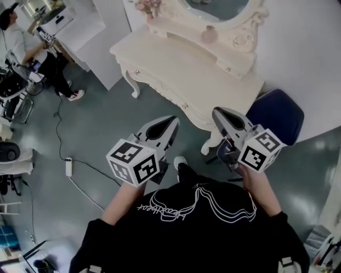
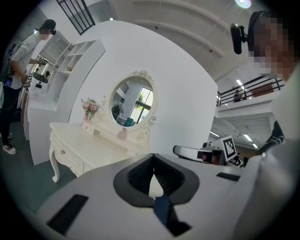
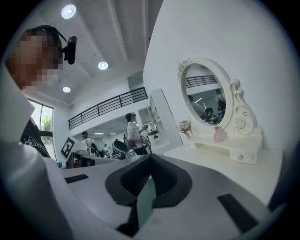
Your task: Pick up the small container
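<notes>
Cut off, covered, or too small

The mirror (image 1: 224,8) is cut by the head view's top edge. The small container (image 1: 209,35), pink on the worktop's (image 1: 176,64) far ledge, is too small to show its shape. The right gripper (image 1: 218,111) covers the blue chair's (image 1: 277,114) near left part. What the person (image 1: 21,45) at far left handles is too small to tell.

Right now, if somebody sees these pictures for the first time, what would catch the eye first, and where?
An ornate cream dressing table with an oval mirror stands ahead against the white wall, a small pink container on the shelf under the mirror. In the foreground the left gripper and the right gripper are side by side, both shut and empty. A dark blue chair stands at the table's right end.
</notes>
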`<state>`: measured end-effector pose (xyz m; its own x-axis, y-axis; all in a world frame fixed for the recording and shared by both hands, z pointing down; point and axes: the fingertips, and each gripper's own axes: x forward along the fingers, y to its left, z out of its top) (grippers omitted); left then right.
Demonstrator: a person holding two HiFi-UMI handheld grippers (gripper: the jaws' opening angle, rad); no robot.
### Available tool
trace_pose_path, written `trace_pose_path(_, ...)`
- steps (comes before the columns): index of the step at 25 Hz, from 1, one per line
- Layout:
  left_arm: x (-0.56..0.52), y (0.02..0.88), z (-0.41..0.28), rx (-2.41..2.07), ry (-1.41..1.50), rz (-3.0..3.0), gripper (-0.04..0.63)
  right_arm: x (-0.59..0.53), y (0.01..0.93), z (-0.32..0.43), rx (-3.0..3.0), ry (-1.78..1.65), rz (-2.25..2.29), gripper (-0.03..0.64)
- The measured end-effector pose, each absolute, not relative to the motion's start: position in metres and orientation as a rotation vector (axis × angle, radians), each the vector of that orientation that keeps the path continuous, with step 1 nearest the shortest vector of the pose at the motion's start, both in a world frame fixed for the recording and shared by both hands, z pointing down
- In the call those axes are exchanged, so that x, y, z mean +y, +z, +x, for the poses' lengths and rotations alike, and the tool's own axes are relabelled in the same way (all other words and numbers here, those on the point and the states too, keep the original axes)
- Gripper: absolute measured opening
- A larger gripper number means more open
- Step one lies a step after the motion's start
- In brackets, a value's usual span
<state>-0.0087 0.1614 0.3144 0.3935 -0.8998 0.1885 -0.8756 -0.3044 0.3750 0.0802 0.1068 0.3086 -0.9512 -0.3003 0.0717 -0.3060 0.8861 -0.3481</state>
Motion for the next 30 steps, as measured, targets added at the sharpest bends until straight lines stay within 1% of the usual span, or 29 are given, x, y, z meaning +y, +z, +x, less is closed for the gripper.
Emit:
trace_pose_path(7,0.06,0.337,-0.055,-1.539,-0.033,2.168,0.005,0.002,0.334,0.035,-3.003,0.646,0.455,0.006)
trace_pose_path(13,-0.011,0.333,-0.098,-1.609,-0.03,2.121,0.005,-0.067,0.341,0.004,-2.998,0.656,0.402,0.005)
trace_pose_path(22,-0.059,0.327,-0.094,-1.557,0.039,2.167,0.005,-0.11,0.336,-0.01,-3.018,0.669,0.423,0.006)
trace_pose_path(30,-0.112,0.325,-0.083,-1.435,0.045,2.264,0.005,-0.151,0.329,-0.008,-3.025,0.612,0.565,0.005)
